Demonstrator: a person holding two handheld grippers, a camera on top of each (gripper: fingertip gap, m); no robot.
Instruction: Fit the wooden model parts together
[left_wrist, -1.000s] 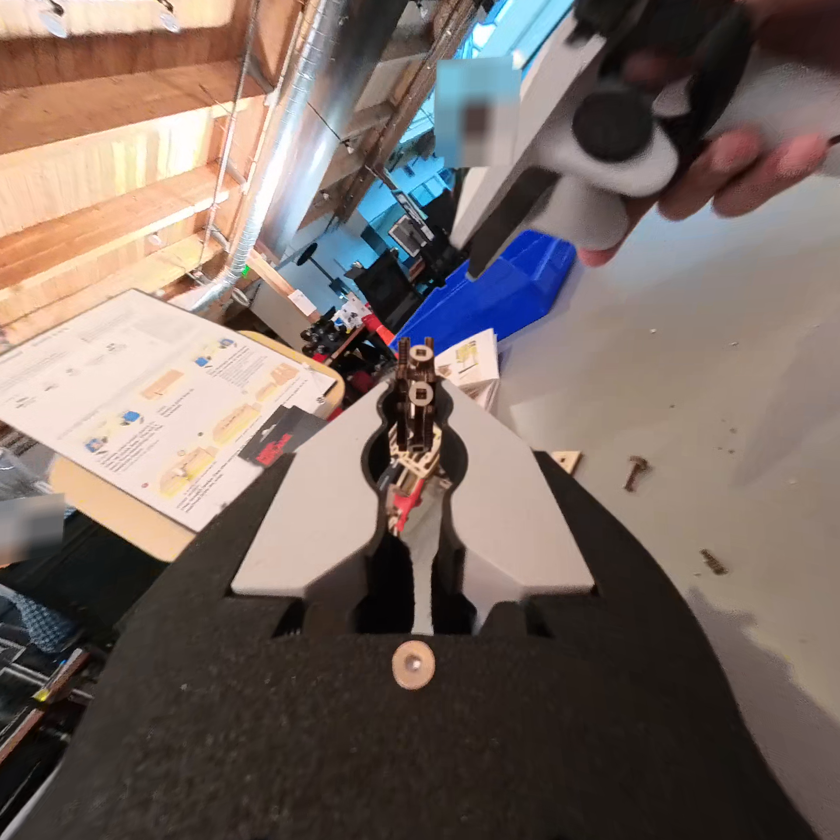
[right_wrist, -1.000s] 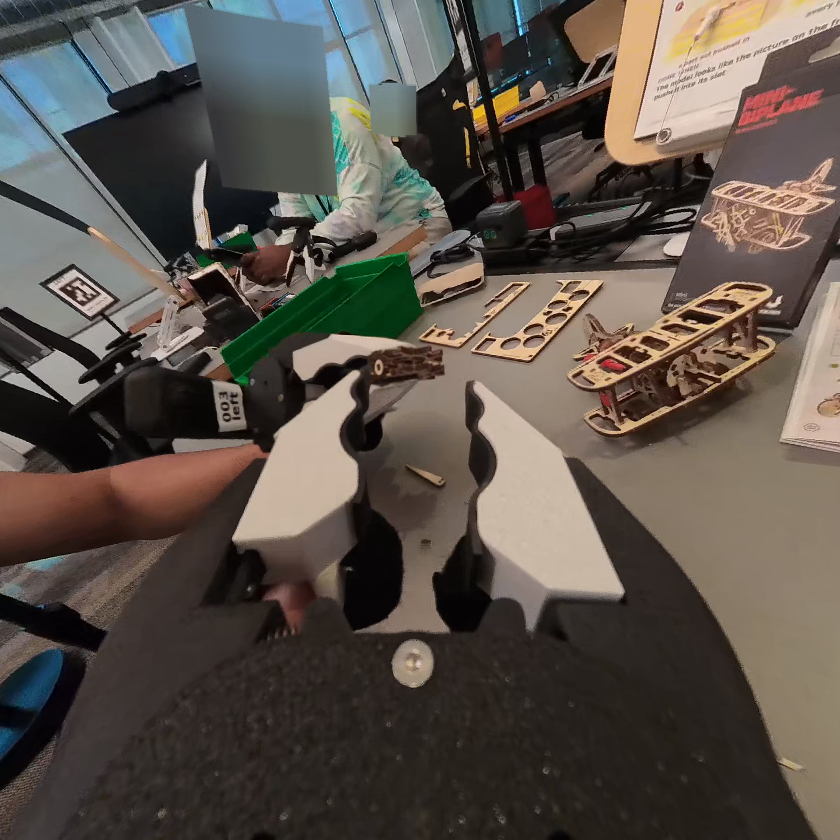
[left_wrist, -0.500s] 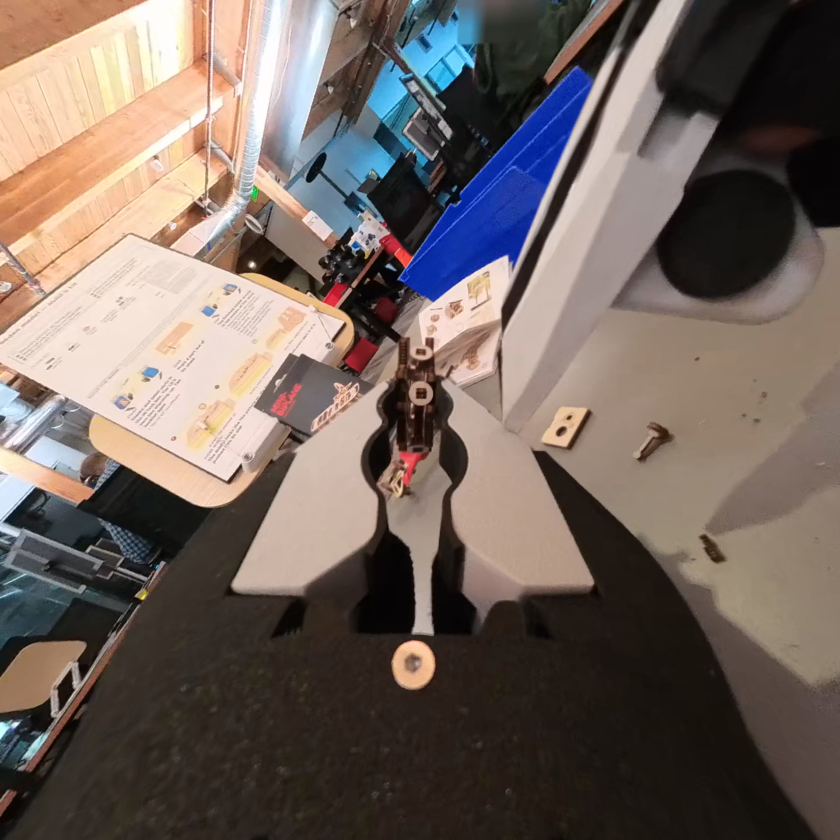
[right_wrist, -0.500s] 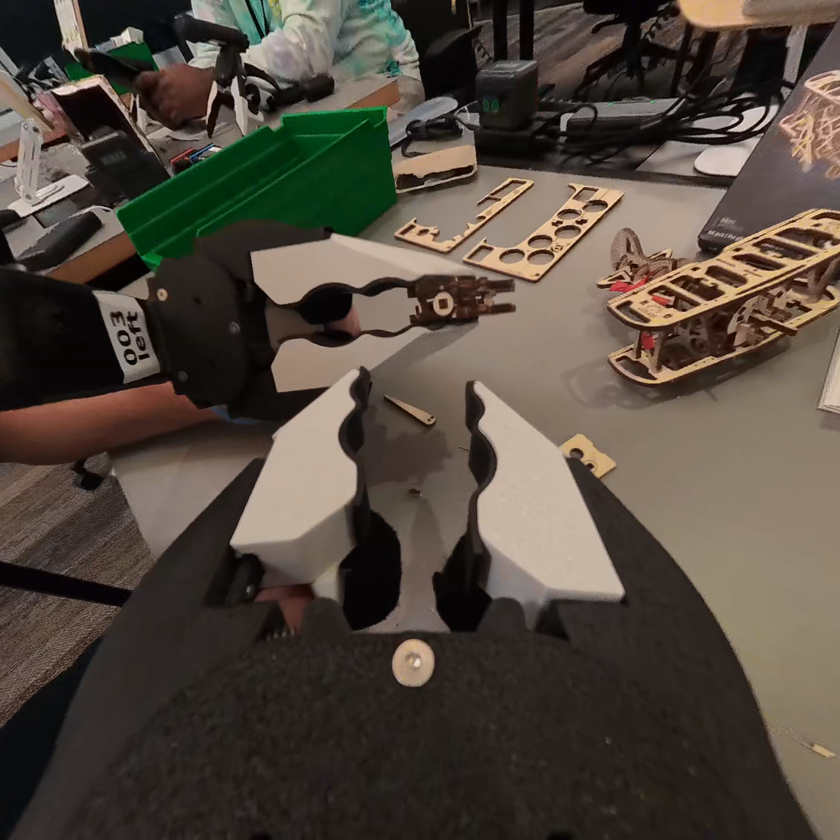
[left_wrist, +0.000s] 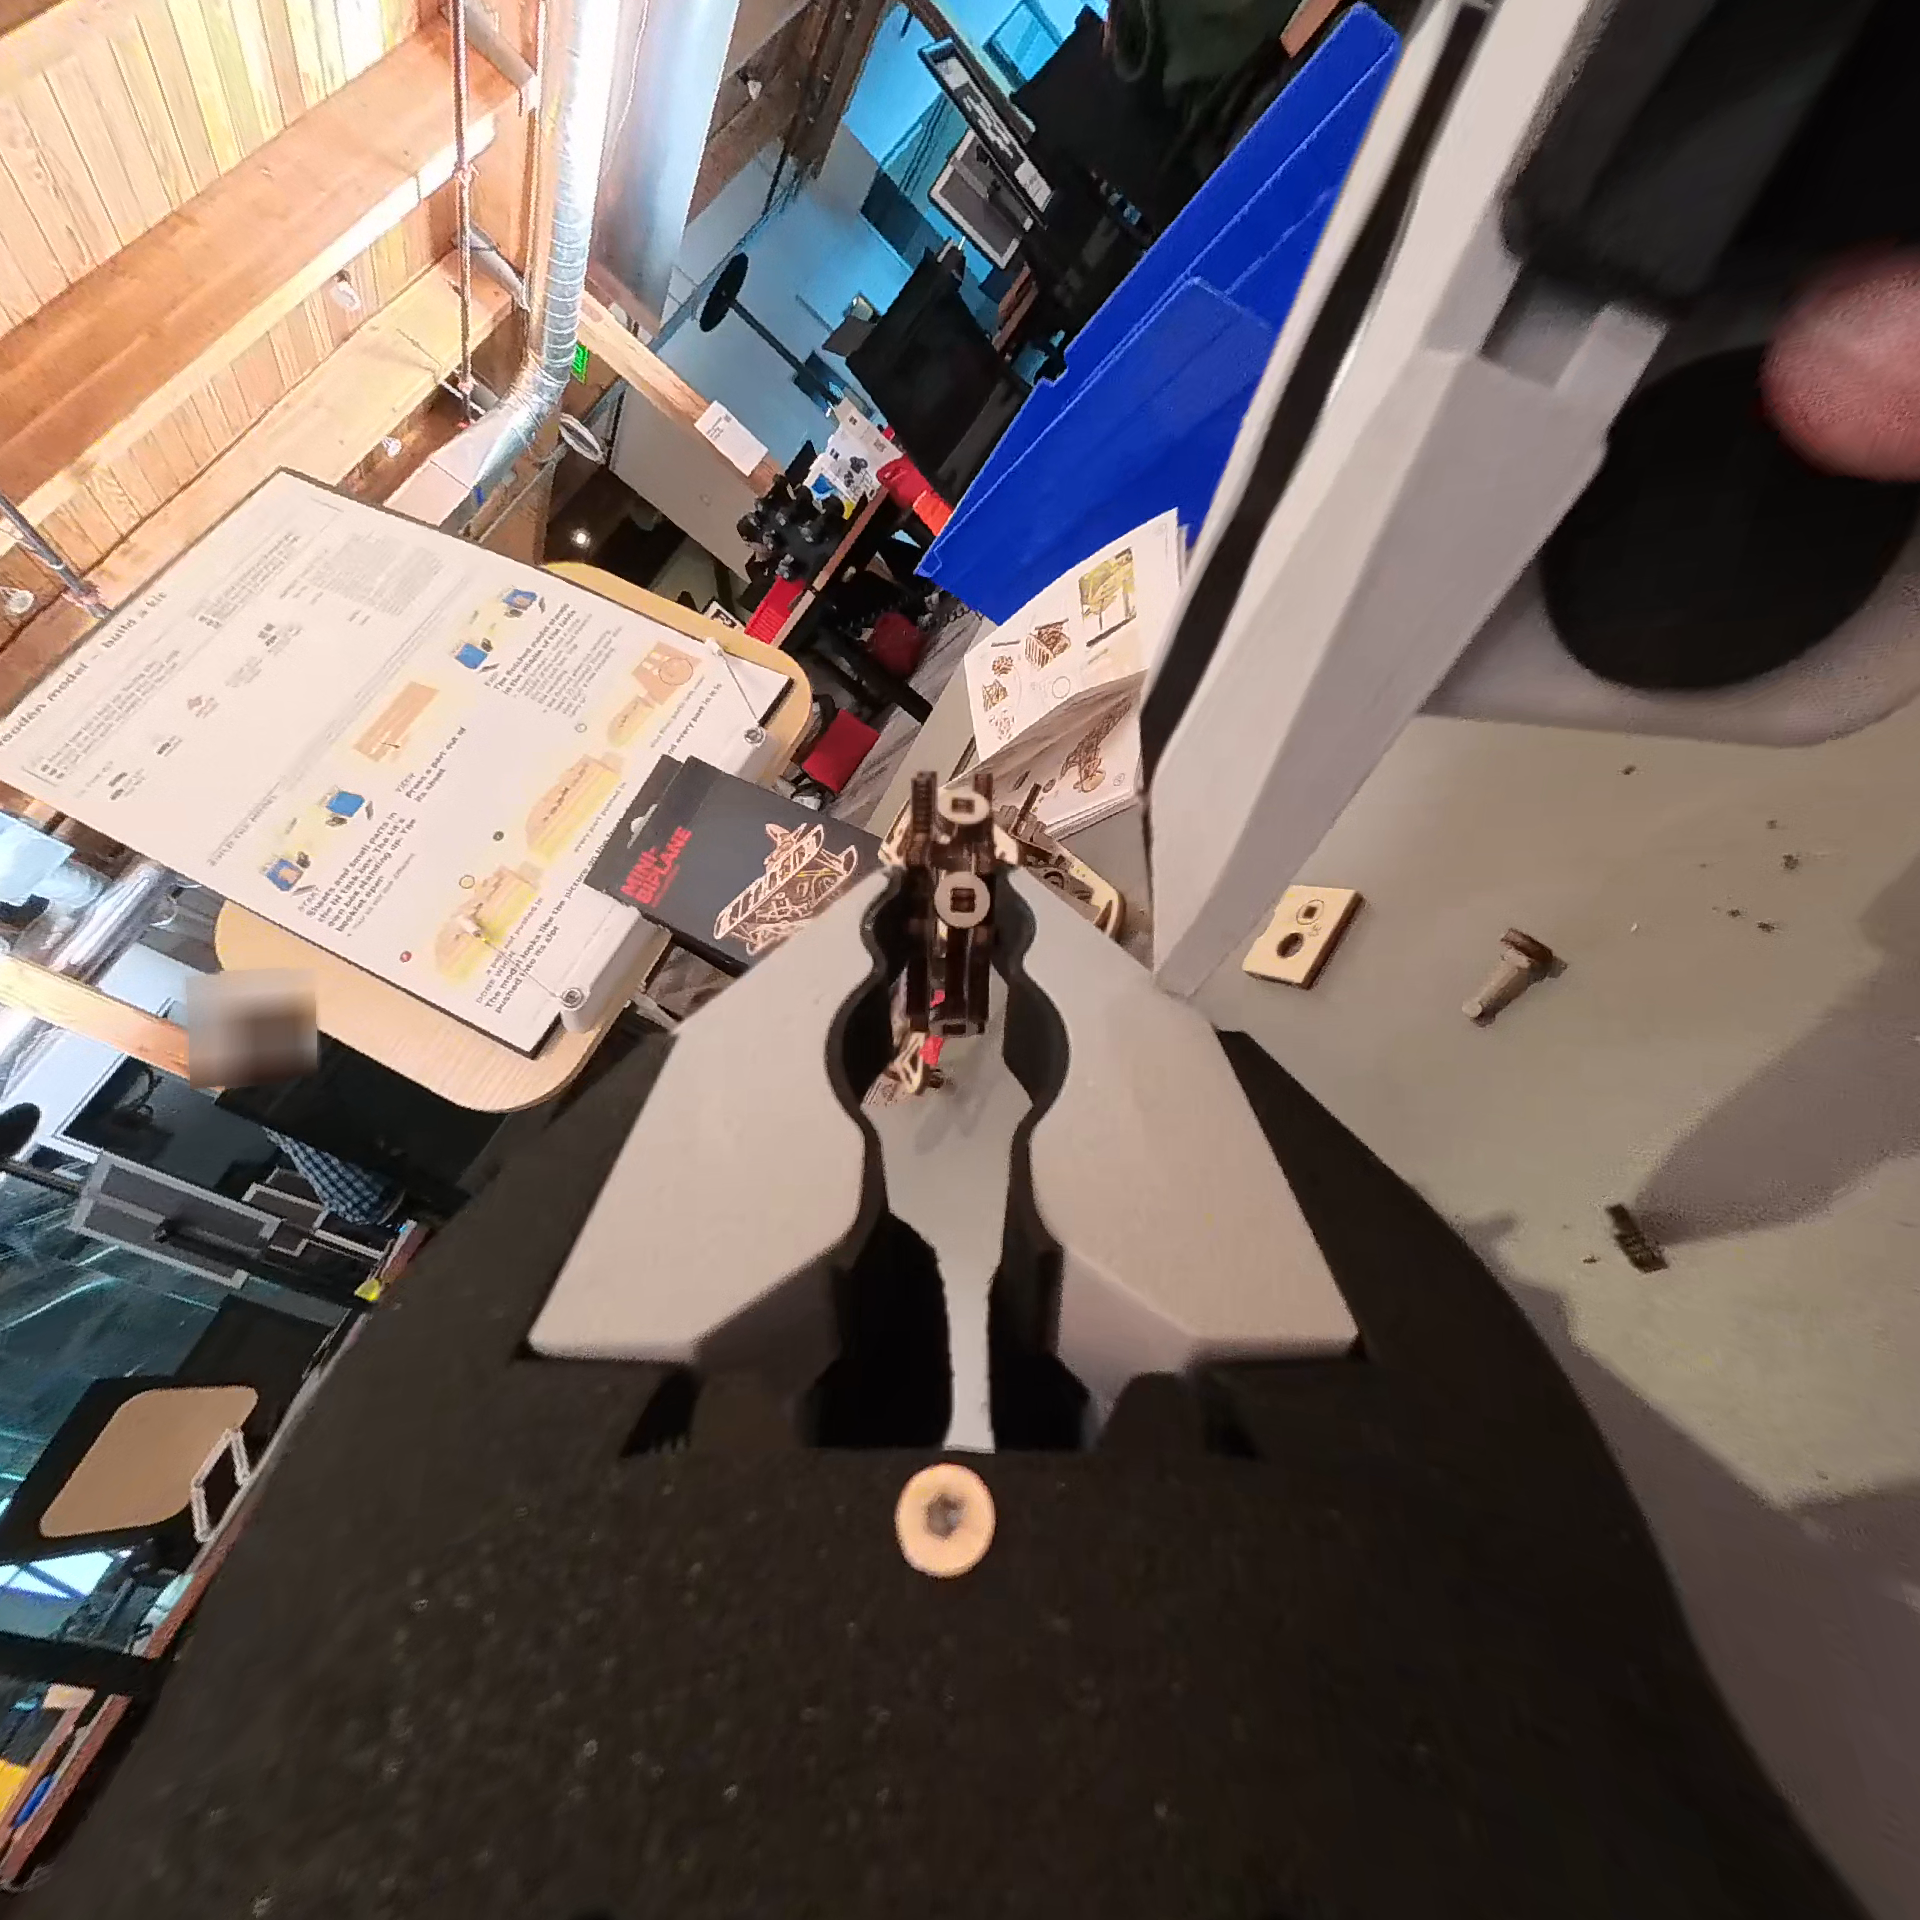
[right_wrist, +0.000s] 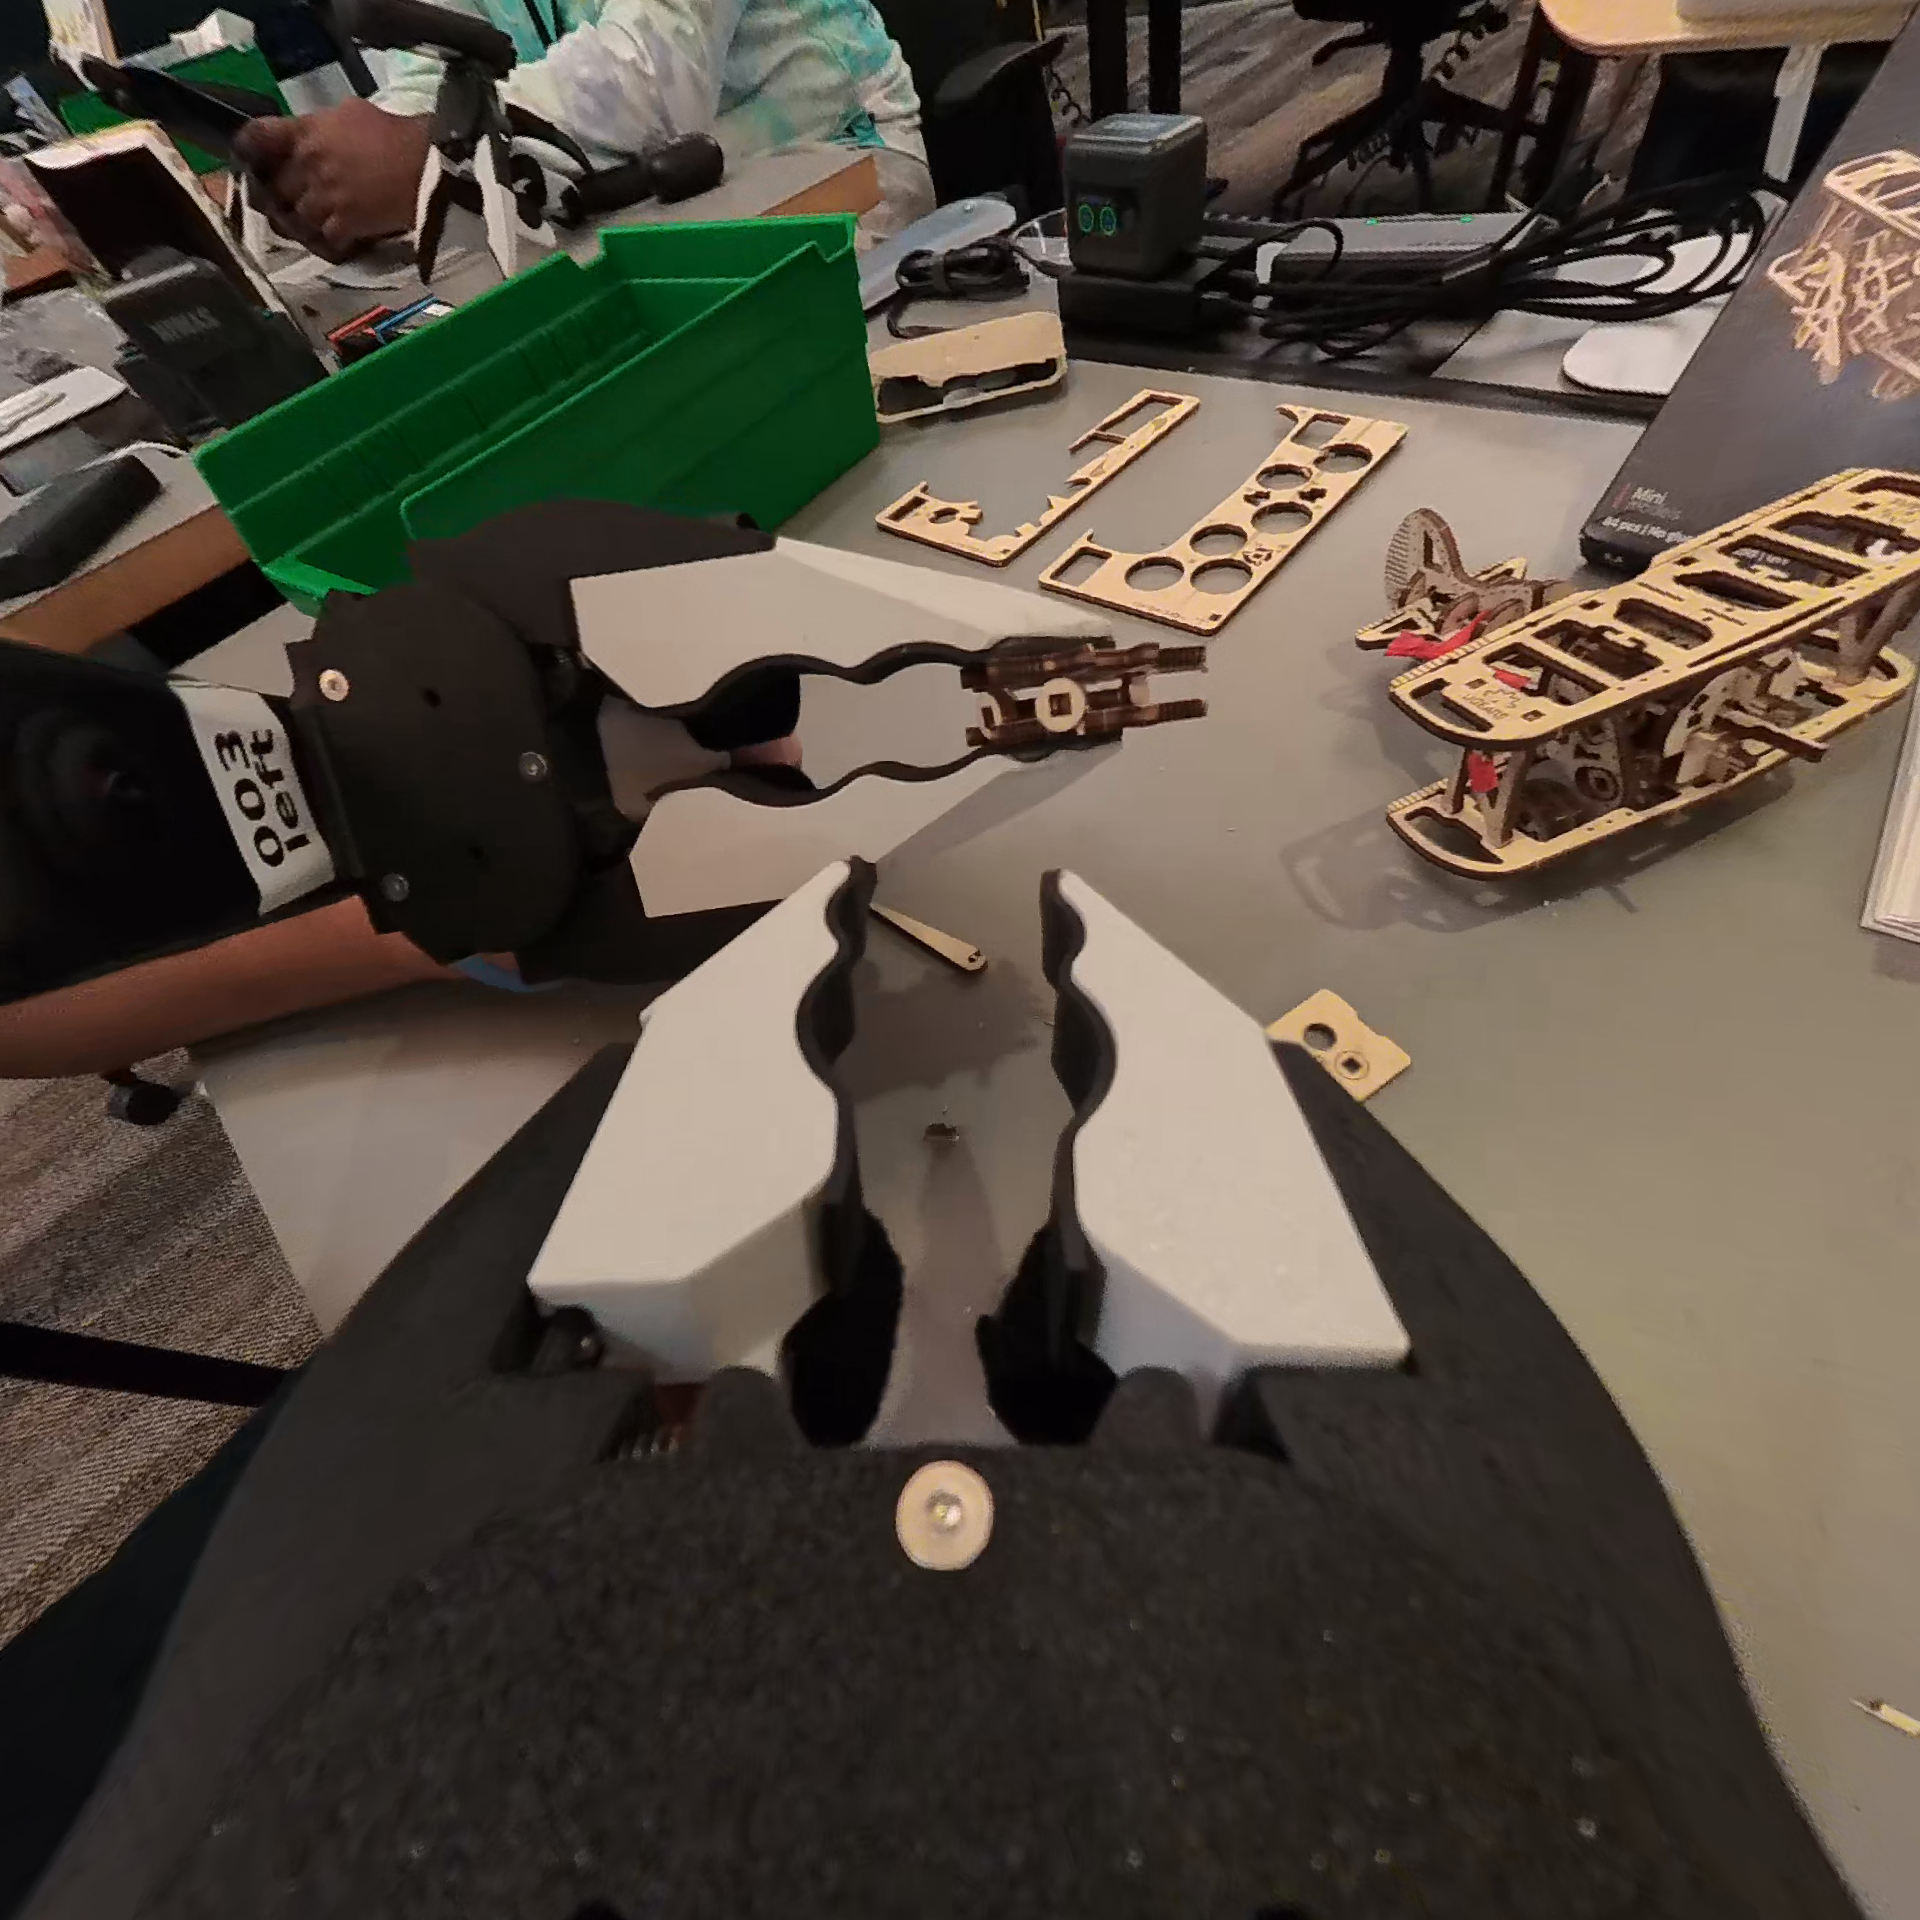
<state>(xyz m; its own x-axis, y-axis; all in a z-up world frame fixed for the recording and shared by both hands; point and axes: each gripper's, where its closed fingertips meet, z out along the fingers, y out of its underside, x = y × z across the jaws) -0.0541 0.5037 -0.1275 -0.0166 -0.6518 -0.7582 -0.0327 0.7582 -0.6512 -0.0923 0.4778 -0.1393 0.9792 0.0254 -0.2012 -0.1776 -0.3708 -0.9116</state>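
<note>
My left gripper is shut on a small dark wooden gear assembly and holds it in the air above the grey table. In the right wrist view the left gripper lies sideways with the assembly sticking out to the right. My right gripper is open and empty, just in front of and below the left gripper. The partly built wooden biplane stands on the table to the right. A small wooden plate with two holes and a thin wooden sliver lie by my right fingers.
Two emptied wooden part sheets lie at the back, beside a green bin. A black model box, an instruction booklet, a blue bin and a wooden peg are also around. A person sits at the far table. The left gripper's tips are roughly 5 centimetres from the right gripper's.
The right gripper has tilted down toward the table and drawn closer to the left gripper. The left gripper still holds the assembly, turned slightly toward the table.
</note>
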